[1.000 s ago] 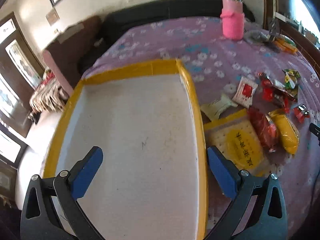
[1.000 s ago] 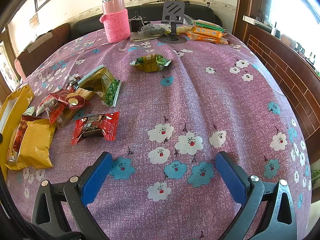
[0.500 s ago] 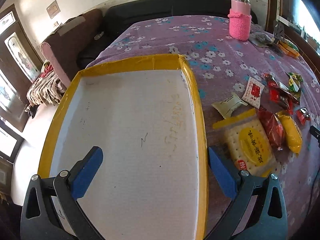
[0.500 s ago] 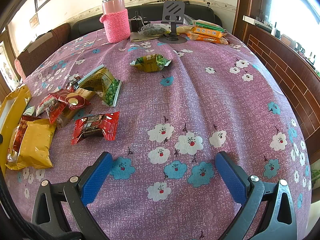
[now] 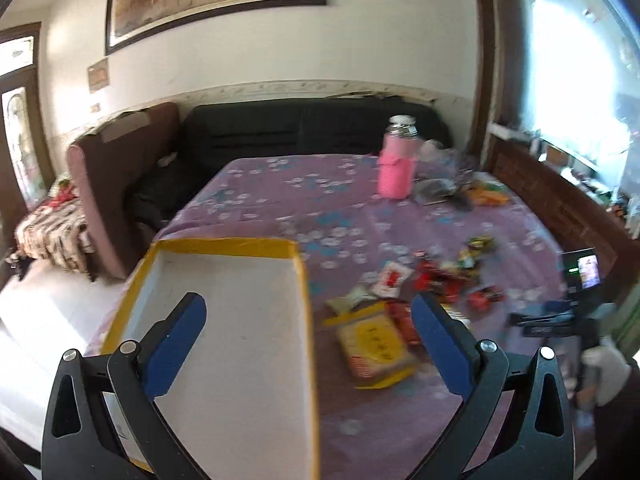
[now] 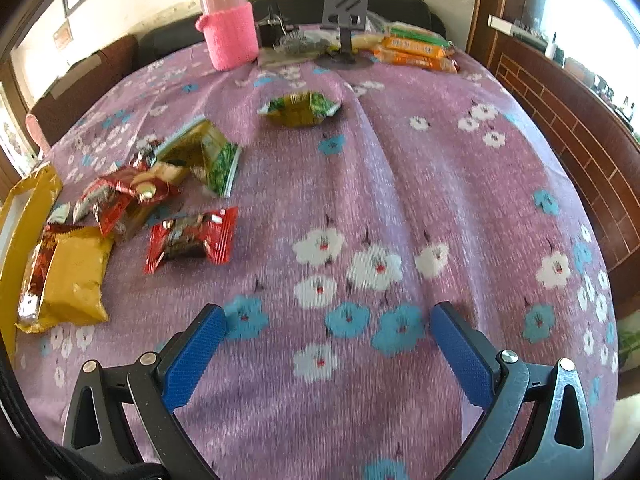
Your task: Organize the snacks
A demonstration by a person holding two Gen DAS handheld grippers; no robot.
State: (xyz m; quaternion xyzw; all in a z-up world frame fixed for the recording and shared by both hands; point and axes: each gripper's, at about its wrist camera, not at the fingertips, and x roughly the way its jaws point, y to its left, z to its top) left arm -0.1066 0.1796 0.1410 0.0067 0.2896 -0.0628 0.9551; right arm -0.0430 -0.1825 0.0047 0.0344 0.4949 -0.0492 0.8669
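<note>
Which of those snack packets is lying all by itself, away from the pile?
The green-and-gold packet, farthest up the purple cloth toward the pink bottle. The other wrappers crowd together at the left beside the yellow-edged box.

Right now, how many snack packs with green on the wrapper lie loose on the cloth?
2: one green pack lies alone toward the pink bottle; another green pack leans on the red pile's far edge. Others may be hidden underneath.
</note>
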